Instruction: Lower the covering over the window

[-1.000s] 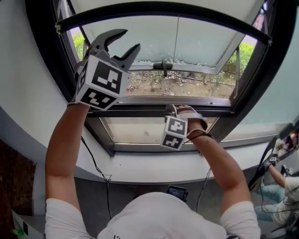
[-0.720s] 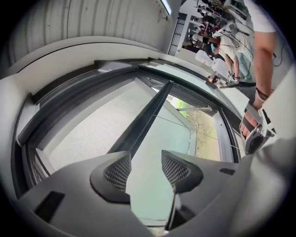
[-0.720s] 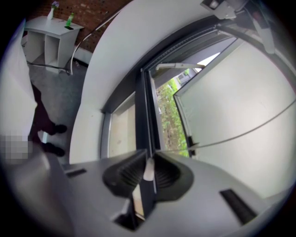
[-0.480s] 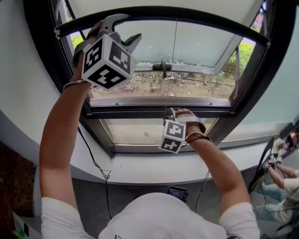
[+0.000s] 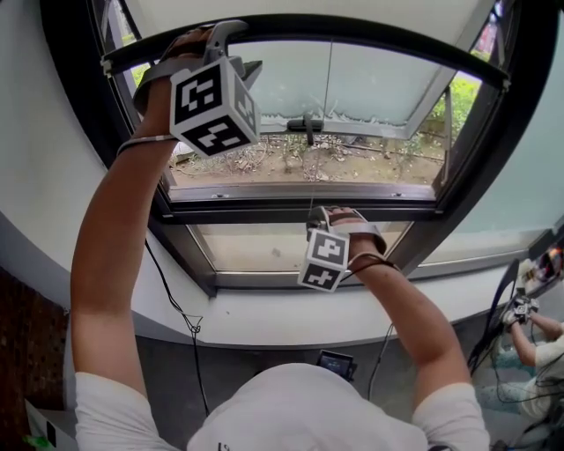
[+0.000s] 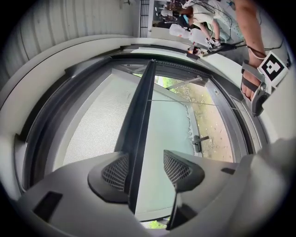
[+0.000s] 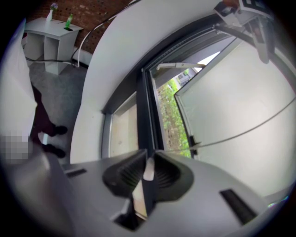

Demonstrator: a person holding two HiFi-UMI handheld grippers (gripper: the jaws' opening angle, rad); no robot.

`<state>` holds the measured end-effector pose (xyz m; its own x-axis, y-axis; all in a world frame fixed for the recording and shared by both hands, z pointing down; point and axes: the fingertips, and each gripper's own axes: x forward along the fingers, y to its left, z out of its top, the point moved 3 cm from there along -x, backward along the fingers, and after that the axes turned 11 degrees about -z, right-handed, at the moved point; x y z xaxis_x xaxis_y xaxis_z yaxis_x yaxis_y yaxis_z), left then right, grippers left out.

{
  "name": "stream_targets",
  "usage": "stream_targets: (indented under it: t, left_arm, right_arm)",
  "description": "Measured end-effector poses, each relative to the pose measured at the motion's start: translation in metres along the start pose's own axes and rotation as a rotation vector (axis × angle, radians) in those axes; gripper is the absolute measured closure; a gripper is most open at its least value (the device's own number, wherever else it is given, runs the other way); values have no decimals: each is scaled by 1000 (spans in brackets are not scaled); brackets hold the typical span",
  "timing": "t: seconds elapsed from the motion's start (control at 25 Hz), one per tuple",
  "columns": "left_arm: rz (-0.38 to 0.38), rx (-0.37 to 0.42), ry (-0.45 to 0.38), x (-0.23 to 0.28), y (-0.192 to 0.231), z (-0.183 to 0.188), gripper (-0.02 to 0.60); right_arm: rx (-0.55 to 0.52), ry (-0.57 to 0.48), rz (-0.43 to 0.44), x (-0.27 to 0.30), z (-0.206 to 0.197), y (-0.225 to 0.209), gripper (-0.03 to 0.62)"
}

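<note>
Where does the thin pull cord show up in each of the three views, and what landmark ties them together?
Head view: the pull cord hangs down the picture's centre.
Left gripper view: the cord is a thin line that crosses right of centre, above the middle.
Right gripper view: the cord slants from the right claw, which is shut on it, up to the right edge.
Shared landmark: the frosted pane behind it.

Dark slim bottom bar [image 5: 308, 22] of pale fabric roller blind [image 6: 92, 125] lies across top of black metal window frame [image 5: 291, 211], fabric above bar. Left gripper [image 5: 236, 48] at bar's left end; jaws, just been opening, stand either side of bar. Right gripper [image 5: 319, 216] lower, centre, at frame's middle rail, pinched on pale flat strip [image 7: 148, 169]. Thin cord [image 5: 310, 158] runs between bar and right gripper. Frosted glass sash [image 5: 370, 84] tilted outward beyond frame. Black cable [image 5: 176, 308] hangs on wall below sill, left.
</note>
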<state>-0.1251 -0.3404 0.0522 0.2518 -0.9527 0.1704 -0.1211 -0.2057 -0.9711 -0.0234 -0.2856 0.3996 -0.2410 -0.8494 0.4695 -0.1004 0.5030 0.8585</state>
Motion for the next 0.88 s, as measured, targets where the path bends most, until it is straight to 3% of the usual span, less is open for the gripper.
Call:
stream_targets:
  t: [0.36,0.52,0.68,0.88]
  left_arm:
    - [4,97,98,5,-4,-1,353]
    - [-35,112,170,8,-19,-2,368]
    - [-103,94,197,13,-34,-4,368]
    - [-135,55,194,13,-40,-4,381]
  right_arm:
    - [-12,-10,9,2,10,4,534]
    - [-2,6,35,8,2,17,534]
    - [3,20,58,11,-7,29,534]
    - [39,8,70,13,-7,35,534]
